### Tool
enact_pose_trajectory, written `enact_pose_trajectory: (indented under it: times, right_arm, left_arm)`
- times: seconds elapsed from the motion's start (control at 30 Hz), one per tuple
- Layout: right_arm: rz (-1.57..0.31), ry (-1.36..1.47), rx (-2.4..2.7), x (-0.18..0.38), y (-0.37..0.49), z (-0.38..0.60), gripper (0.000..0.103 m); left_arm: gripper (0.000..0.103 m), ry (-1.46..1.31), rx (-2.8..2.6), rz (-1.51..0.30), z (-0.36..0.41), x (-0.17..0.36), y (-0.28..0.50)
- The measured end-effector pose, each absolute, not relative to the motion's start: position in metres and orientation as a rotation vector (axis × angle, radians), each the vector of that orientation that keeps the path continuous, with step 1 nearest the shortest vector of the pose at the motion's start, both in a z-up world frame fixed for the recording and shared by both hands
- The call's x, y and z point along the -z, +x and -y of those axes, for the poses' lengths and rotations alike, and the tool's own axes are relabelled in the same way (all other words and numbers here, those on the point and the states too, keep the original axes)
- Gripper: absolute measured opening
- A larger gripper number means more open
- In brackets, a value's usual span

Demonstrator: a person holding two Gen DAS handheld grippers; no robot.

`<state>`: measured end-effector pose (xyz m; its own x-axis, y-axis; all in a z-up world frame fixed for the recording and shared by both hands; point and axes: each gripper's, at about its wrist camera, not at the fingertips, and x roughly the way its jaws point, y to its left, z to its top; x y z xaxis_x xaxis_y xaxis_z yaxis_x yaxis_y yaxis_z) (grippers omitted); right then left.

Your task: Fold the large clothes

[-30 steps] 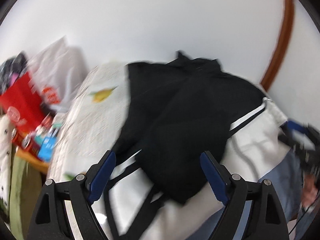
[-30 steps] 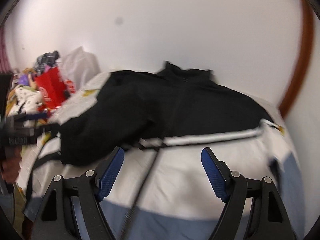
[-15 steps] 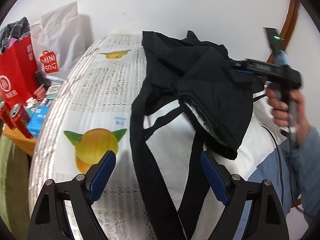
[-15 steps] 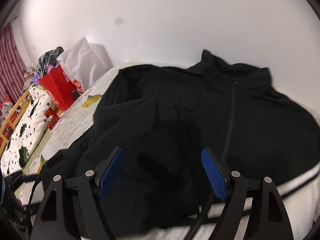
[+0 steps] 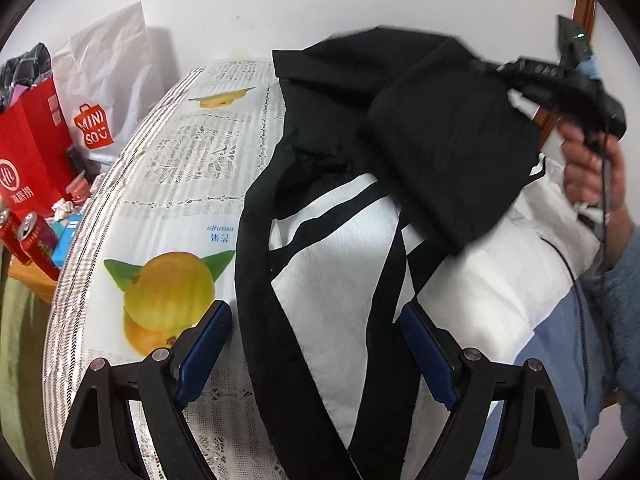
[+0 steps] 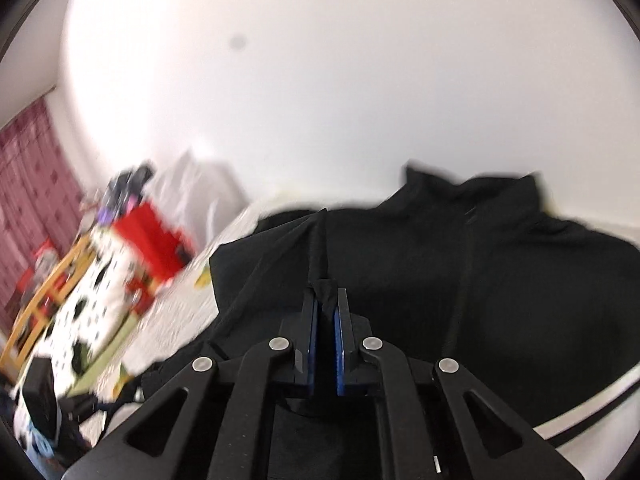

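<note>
A large black and white jacket (image 5: 344, 240) lies spread on the table. Its black upper half with zip and collar shows in the right wrist view (image 6: 500, 272). My left gripper (image 5: 316, 344) is open and empty, low over the jacket's black-striped white part. My right gripper (image 6: 325, 312) is shut on a fold of the jacket's black fabric and lifts it. In the left wrist view the right gripper (image 5: 556, 80) is at the upper right with a black sleeve (image 5: 452, 148) hanging from it.
The table carries a tablecloth with fruit prints (image 5: 168, 216). Left of it stand a red bag (image 5: 28, 148), a white MINISO bag (image 5: 104, 88) and red cans (image 5: 36, 244). A white wall is behind. A spotted cloth (image 6: 88, 308) lies at left.
My right gripper has closed on the black fabric and lifted it up off the table. My left gripper has stayed open, moving slightly closer over the jacket.
</note>
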<state>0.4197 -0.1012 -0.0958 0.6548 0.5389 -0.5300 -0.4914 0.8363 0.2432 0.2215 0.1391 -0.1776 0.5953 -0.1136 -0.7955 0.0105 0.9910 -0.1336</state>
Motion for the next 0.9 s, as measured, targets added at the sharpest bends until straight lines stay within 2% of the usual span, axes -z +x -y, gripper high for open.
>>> enact_pose_trajectory:
  times: [0.13,0.3,0.37,0.43,0.6,0.9]
  right_arm:
    - [-0.594,0.122,-0.413,0.090,0.429,0.137,0.007]
    - [-0.710,0.136,-0.245,0.115,0.449,0.158,0.013]
    - [-0.747,0.112,-0.222,0.121,0.448,0.159,0.023]
    - [-0.745,0.084,-0.226,0.120,0.439,0.155,0.044]
    - [-0.777,-0.134,-0.342,0.122,0.390,0.094,0.063]
    - [-0.868,-0.379,-0.534,0.165,0.333,-0.012,0.064]
  left_arm:
    - [0.085,-0.111,0.063,-0.937,-0.139,0.178,0.223]
    - [0.085,-0.111,0.056,-0.951,-0.141,0.177,0.225]
    - [0.085,-0.124,0.049,-0.950,-0.144,0.175,0.225]
    - [0.085,-0.130,0.026,-0.931,-0.149,0.171,0.226]
    - [0.085,-0.121,-0.063,-0.902,-0.163,0.163,0.230]
    - [0.084,-0.130,-0.024,-0.936,-0.155,0.169,0.216]
